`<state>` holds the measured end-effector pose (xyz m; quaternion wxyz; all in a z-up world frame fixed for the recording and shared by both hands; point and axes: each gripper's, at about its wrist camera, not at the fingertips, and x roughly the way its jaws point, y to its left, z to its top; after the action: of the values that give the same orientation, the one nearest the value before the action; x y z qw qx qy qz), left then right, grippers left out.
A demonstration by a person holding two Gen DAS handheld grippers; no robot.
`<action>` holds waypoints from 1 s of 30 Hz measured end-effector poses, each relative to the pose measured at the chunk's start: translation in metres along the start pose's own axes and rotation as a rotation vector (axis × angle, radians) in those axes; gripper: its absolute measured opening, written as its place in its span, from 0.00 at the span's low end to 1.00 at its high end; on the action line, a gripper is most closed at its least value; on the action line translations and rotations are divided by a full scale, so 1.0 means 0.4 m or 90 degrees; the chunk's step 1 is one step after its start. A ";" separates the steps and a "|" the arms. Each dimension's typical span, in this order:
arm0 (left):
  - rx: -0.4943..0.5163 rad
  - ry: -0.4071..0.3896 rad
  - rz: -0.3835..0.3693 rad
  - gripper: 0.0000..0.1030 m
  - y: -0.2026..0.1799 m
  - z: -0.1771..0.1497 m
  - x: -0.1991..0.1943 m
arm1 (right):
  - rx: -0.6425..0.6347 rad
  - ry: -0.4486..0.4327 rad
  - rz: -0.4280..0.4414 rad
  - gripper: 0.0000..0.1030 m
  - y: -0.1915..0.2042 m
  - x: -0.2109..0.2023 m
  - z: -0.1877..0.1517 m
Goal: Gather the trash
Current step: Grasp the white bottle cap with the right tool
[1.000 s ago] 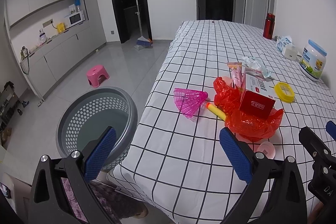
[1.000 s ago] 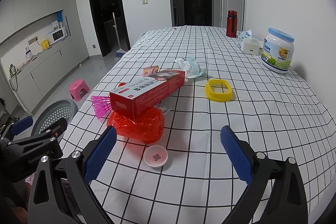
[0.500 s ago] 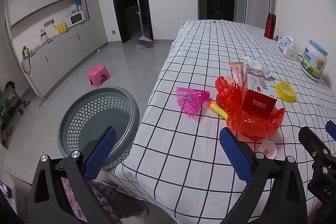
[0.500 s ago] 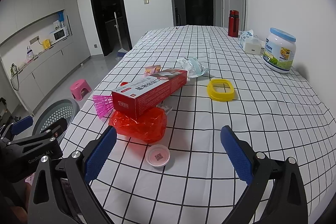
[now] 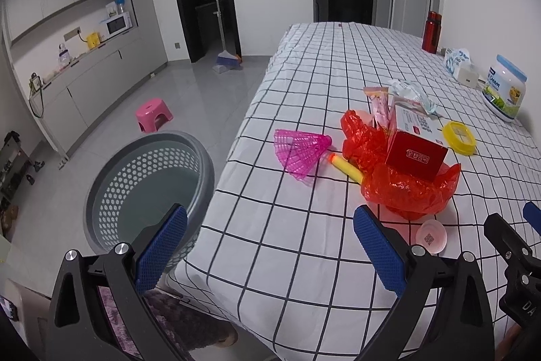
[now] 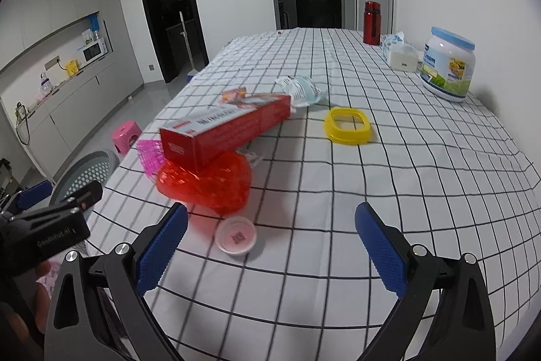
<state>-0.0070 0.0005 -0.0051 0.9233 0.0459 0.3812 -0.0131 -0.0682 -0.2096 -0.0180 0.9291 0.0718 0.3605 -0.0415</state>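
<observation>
With my right hand-held gripper wide apart above the counter, I judge the small lid light, stiff, best pinched by its rim.

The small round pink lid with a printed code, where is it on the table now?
In the right wrist view, the small round pink lid lies flat on the checked tablecloth, just in front of the crumpled red plastic bag, near the table's near edge.

Both grippers empty: left gripper spread wide, right gripper spread wide too, its 2 blue fingers apart.
</observation>
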 end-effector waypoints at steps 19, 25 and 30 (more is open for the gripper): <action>0.030 0.033 -0.003 0.94 -0.020 -0.015 0.092 | 0.012 0.066 0.012 0.92 -0.058 0.089 -0.037; 0.020 0.038 0.002 0.94 0.017 -0.012 0.113 | -0.028 0.105 0.019 0.91 0.018 0.141 -0.050; 0.023 0.039 0.002 0.94 0.028 -0.006 0.130 | -0.041 0.106 0.005 0.91 0.043 0.157 -0.047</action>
<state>0.0288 0.0124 -0.0426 0.9104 0.0632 0.4086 -0.0172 -0.0323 -0.1910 -0.0723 0.8978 0.0465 0.4374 -0.0201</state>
